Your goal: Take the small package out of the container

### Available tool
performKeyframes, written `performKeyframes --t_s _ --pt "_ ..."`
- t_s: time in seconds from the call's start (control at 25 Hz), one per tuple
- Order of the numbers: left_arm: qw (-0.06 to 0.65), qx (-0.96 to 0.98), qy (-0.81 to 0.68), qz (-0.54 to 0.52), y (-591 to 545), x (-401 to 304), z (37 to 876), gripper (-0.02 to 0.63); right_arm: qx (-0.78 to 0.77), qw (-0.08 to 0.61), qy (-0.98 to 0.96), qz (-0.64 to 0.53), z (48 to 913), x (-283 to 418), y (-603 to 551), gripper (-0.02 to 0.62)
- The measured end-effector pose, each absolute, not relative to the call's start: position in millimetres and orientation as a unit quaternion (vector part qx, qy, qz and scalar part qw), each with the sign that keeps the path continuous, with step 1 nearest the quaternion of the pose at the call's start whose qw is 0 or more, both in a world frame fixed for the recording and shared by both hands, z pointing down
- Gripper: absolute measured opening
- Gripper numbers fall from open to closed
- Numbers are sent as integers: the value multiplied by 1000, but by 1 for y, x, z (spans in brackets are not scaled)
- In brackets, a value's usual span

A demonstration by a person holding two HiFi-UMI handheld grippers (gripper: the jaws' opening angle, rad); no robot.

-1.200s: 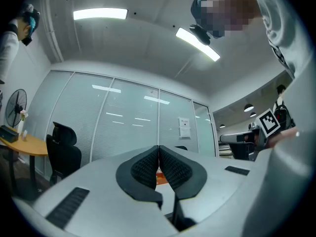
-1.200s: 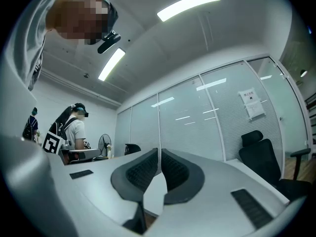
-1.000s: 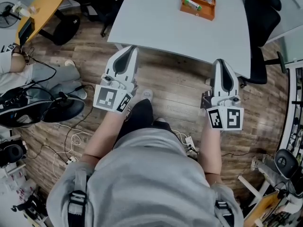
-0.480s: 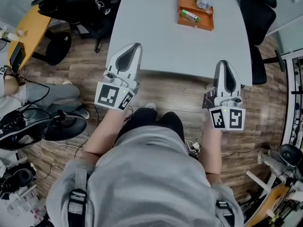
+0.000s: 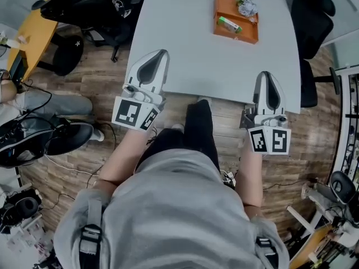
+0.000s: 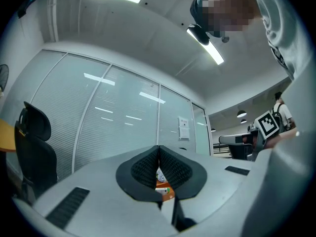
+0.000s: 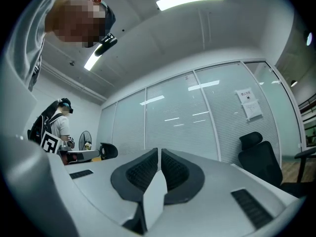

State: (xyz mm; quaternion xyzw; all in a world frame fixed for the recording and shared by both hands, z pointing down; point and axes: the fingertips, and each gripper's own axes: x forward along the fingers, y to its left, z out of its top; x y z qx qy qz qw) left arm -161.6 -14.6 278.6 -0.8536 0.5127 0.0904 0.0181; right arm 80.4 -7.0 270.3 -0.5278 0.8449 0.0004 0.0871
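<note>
An orange container (image 5: 249,33) sits on the far part of the white table (image 5: 185,43). In it lie a small green and white package (image 5: 229,24) and a crumpled silvery item (image 5: 247,7). My left gripper (image 5: 161,54) hangs over the table's near edge, shut and empty. My right gripper (image 5: 266,75) is at the near right edge, also shut with nothing in it. Both are well short of the container. In the left gripper view the left gripper (image 6: 159,149) is shut, and the container (image 6: 167,197) and the package (image 6: 162,190) peek through below the pads. The right gripper view shows the right gripper (image 7: 159,152) shut.
Black office chairs stand at the table's right (image 5: 311,15) and far left (image 5: 73,4). A yellow desk (image 5: 31,35) and a seated person (image 5: 39,102) are at the left, with cables on the wood floor (image 5: 73,167). Another person (image 7: 55,127) stands behind, in the right gripper view.
The table has come nearer as the person stepped forward, one leg now ahead. Both grippers, still shut, have gone from over the floor to the table's near edge.
</note>
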Motion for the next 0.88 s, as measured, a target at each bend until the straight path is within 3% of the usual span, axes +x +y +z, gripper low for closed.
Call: performKeyframes --t_s 0.88 --pt "14 -819 569 68 -263 -69 289 20 -451 90 888 -22 278 163 -294 53"
